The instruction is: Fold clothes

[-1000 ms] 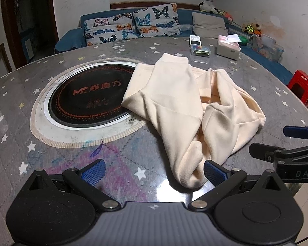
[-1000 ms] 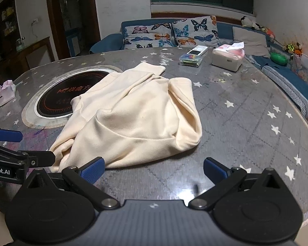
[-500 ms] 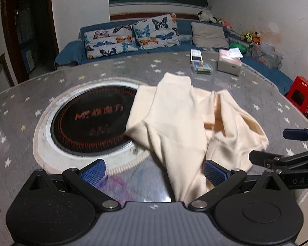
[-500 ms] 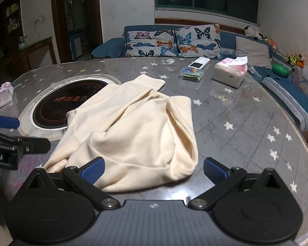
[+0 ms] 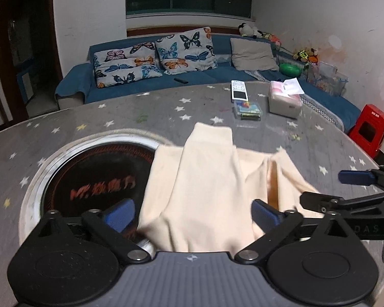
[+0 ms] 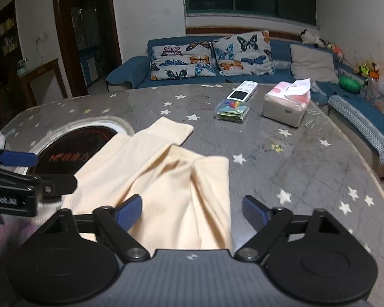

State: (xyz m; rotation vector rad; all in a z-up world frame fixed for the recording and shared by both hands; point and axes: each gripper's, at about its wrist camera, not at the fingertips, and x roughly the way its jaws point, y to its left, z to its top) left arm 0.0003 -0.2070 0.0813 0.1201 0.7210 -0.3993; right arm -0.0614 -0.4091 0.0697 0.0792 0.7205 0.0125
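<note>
A cream garment lies crumpled on the grey star-patterned table, partly over the round black hotplate. My left gripper is open, its blue pads on either side of the garment's near edge. My right gripper is open too, over the garment's near right part. Each gripper shows in the other's view: the right one at the right edge, the left one at the left edge. The garment's near hem is hidden under both gripper bodies.
At the far side of the table lie a white remote, a clear box of small colourful items and a tissue box. A blue sofa with butterfly cushions stands behind. A red stool stands at the right.
Both grippers have moved forward over the garment's near edge and tilted up, so more of the room shows. Both stay open. The garment lies about as before.
</note>
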